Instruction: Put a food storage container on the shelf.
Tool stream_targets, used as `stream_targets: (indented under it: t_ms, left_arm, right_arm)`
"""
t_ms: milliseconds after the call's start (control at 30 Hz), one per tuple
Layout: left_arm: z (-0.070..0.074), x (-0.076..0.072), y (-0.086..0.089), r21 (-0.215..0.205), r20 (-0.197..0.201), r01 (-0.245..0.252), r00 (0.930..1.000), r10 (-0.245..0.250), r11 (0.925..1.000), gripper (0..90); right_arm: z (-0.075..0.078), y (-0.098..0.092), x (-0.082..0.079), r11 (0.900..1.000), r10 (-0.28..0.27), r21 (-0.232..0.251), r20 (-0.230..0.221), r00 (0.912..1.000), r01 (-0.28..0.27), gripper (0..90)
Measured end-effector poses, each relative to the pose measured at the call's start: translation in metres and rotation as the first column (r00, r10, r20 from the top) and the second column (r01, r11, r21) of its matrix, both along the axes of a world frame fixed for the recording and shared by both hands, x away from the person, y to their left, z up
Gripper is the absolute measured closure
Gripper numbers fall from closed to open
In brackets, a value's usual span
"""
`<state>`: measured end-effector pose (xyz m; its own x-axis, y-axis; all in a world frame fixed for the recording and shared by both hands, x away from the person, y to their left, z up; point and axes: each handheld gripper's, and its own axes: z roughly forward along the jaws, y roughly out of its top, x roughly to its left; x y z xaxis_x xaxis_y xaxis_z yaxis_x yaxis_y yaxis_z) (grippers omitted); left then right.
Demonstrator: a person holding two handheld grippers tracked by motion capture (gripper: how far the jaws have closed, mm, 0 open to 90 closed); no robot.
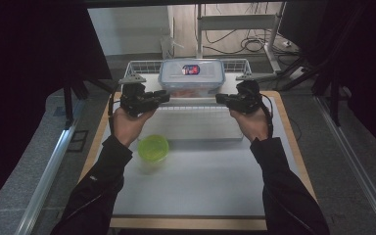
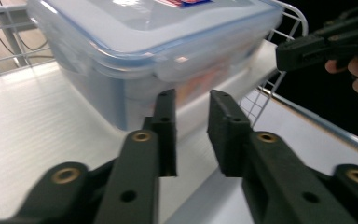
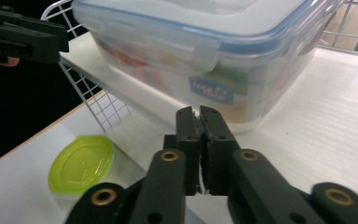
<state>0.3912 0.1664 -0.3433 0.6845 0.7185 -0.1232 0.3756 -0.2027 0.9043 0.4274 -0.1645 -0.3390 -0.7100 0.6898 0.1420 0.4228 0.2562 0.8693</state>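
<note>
A clear plastic box (image 1: pixel 192 77) with a blue-rimmed snap lid stands in a white wire basket (image 1: pixel 137 66) at the back of the table. Coloured contents show dimly through its wall. My left gripper (image 1: pixel 166 95) hovers just off the box's left front corner. In the left gripper view its jaws (image 2: pixel 192 100) stand a little apart with nothing between them, pointing at the box (image 2: pixel 144 42). My right gripper (image 1: pixel 219 99) sits off the right front corner. In the right gripper view its jaws (image 3: pixel 199 112) are pressed together and empty, short of the box (image 3: pixel 200 42).
A small tub with a lime-green lid (image 1: pixel 152 147) stands on the white table top below my left hand, and the same green lid (image 3: pixel 81 163) appears in the right gripper view. A low white platform (image 1: pixel 200 125) lies in front of the basket. Dark curtains flank the table.
</note>
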Motion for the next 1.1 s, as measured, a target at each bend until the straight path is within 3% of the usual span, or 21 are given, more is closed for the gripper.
stream_targets:
  t_ms: [100, 300, 467, 667, 900, 1100]
  left_arm:
    - [-0.003, -0.013, -0.001, 0.036, 0.019, 0.004, 0.9998, -0.005, 0.9994, 59.5]
    - [-0.019, -0.035, 0.001, 0.051, 0.015, 0.023, 0.9996, -0.024, 0.9984, 42.3]
    - [-0.037, -0.049, 0.002, 0.067, 0.013, 0.011, 0.9998, -0.012, 0.9977, 30.9]
    - [-0.054, -0.066, 0.002, 0.059, 0.003, 0.016, 0.9999, -0.017, 0.9981, 20.4]
    - [-0.067, -0.086, -0.001, 0.13, 0.014, 0.003, 0.9999, -0.005, 0.9915, 9.2]
    - [-0.082, -0.104, -0.004, 0.119, 0.013, 0.005, 0.9999, -0.007, 0.9928, 5.1]
  right_arm:
    - [-0.003, -0.001, -0.008, 1.0, 0.016, -0.017, 0.008, 0.9998, -0.016, 78.3]
    - [-0.011, -0.004, -0.025, 0.999, 0.03, -0.025, 0.026, 0.9992, -0.03, 61.8]
    - [-0.017, -0.008, -0.039, 0.999, 0.036, -0.033, 0.04, 0.9986, -0.035, 48.9]
    - [-0.029, -0.01, -0.055, 0.997, 0.049, -0.061, 0.06, 0.997, -0.045, 31.9]
    - [-0.042, -0.012, -0.071, 0.995, 0.065, -0.085, 0.078, 0.9948, -0.058, 16.6]
    - [-0.058, -0.014, -0.084, 0.993, 0.077, -0.099, 0.071, 0.9945, -0.07, 8.0]
